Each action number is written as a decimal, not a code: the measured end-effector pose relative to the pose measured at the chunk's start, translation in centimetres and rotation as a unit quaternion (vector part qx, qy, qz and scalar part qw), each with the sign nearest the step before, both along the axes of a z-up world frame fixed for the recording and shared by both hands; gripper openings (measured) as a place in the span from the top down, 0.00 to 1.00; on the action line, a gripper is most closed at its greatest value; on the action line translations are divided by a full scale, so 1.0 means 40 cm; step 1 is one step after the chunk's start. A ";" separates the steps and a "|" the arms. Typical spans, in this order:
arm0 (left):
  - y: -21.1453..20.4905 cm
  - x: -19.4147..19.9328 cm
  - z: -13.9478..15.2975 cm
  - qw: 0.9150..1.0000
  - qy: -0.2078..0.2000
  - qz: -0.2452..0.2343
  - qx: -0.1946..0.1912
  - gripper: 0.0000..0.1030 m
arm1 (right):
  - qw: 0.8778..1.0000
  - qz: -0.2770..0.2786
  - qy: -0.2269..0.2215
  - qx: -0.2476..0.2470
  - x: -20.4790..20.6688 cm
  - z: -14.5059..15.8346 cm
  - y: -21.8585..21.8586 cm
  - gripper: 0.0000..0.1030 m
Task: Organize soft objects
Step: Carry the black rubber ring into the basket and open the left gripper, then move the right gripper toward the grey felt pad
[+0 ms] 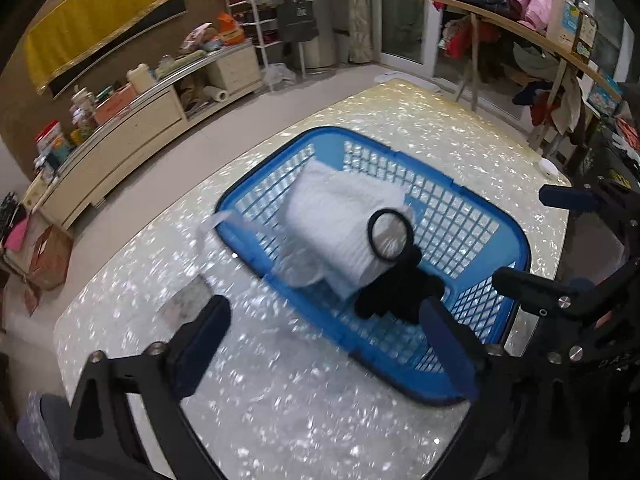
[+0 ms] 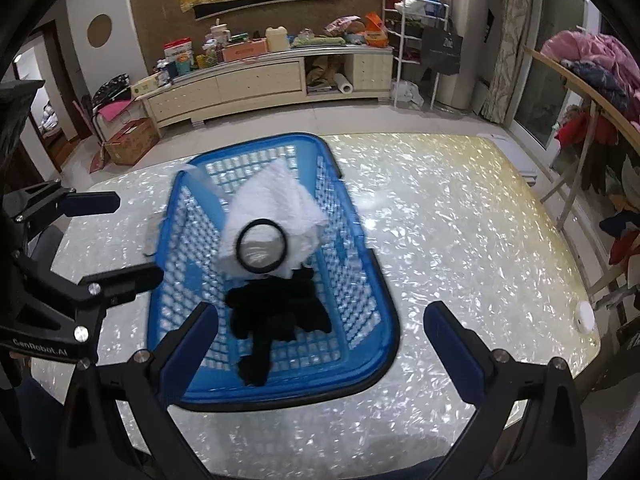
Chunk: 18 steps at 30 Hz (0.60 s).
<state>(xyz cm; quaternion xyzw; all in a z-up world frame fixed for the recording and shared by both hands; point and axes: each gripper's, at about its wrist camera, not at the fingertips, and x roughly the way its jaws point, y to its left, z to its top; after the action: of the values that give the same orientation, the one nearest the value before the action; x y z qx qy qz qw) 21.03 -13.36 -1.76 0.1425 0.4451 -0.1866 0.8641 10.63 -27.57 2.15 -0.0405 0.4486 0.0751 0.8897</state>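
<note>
Pearly table: blue basket already holds white towel, black hair tie, black cloth; my left gripper and right gripper, both spread and empty, risk snagging the near rim, I judge.

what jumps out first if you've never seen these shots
The bright blue basket in the middle of the shimmering pearly table grabs the eye. Inside lie a white cloth with a black ring on top and a black garment nearer the cameras. Both the left gripper and right gripper hover open, holding nothing.
</note>
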 end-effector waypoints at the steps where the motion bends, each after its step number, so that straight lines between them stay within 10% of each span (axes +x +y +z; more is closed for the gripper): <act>1: 0.018 -0.013 0.004 1.000 -0.003 0.009 -0.001 0.02 | 1.000 0.004 -0.001 0.000 -0.005 -0.001 0.008 0.00; 18: 0.341 -0.193 0.034 0.991 -0.025 0.123 -0.036 0.00 | 0.995 0.098 -0.006 0.003 -0.043 0.010 0.254 0.00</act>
<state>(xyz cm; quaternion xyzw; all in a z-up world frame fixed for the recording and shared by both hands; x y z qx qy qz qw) 13.30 0.26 -0.41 0.0599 0.4306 -0.0908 0.8960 8.91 -17.43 2.55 -0.0824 0.4368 0.1631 0.8808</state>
